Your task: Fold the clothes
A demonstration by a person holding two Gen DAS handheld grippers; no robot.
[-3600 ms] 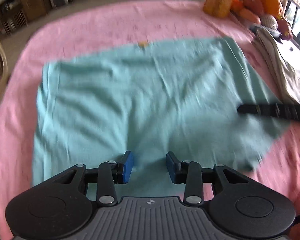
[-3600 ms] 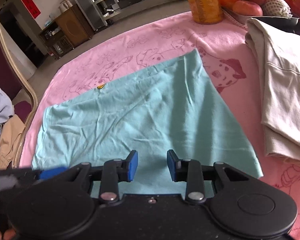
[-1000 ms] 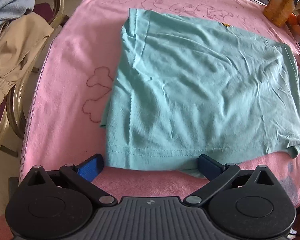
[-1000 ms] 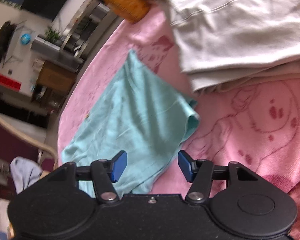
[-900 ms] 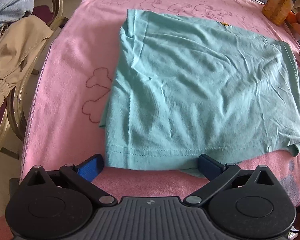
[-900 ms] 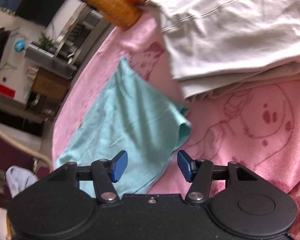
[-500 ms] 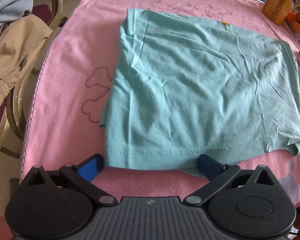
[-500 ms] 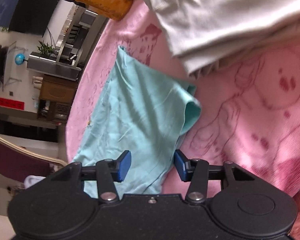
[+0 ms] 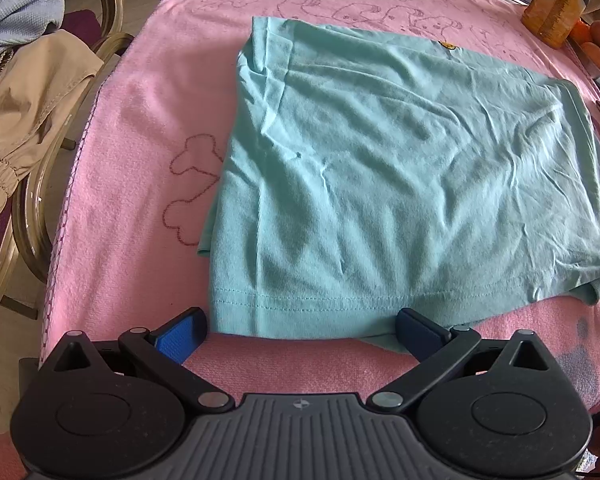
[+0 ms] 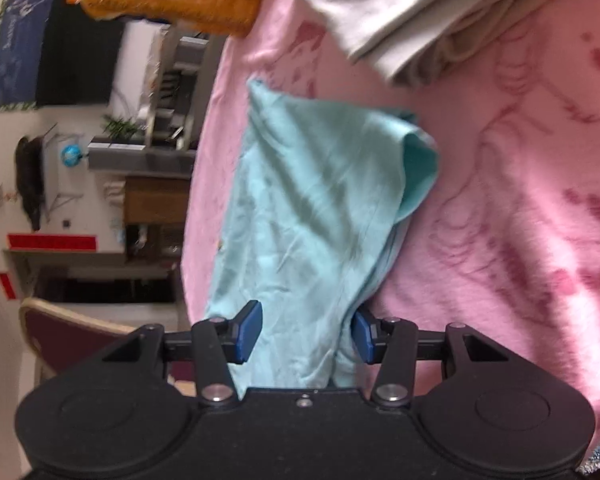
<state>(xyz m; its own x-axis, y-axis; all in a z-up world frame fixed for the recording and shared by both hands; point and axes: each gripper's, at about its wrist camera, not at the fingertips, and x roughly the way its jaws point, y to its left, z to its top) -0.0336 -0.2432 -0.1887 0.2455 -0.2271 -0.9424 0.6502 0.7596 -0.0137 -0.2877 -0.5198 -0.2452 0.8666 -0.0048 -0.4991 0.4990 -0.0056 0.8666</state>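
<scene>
A teal T-shirt point(image 9: 400, 184) lies flat and wrinkled on the pink tablecloth point(image 9: 140, 152), with its stitched hem towards me. In the left wrist view my left gripper point(image 9: 300, 334) hangs just above that hem near its left corner. Its jaws are spread wide, and nothing is held between them. The right wrist view is rolled sideways. In it the shirt point(image 10: 312, 200) runs away from my right gripper point(image 10: 306, 336), whose jaws are half spread. The shirt's near right corner lies between the blue pads point(image 10: 248, 330), which do not squeeze it.
A folded beige garment point(image 10: 420, 8) lies beyond the shirt's right side. An orange drink bottle point(image 9: 556, 4) and fruit point(image 9: 596, 44) stand at the far right. On the left, a chair point(image 9: 28, 208) off the table's edge holds tan trousers point(image 9: 28, 96) and a pale blue garment.
My right gripper has rolled, sunk and come in over the shirt's near right corner, and its jaws have narrowed slightly. My left gripper has kept still since a second ago, wide open at the hem.
</scene>
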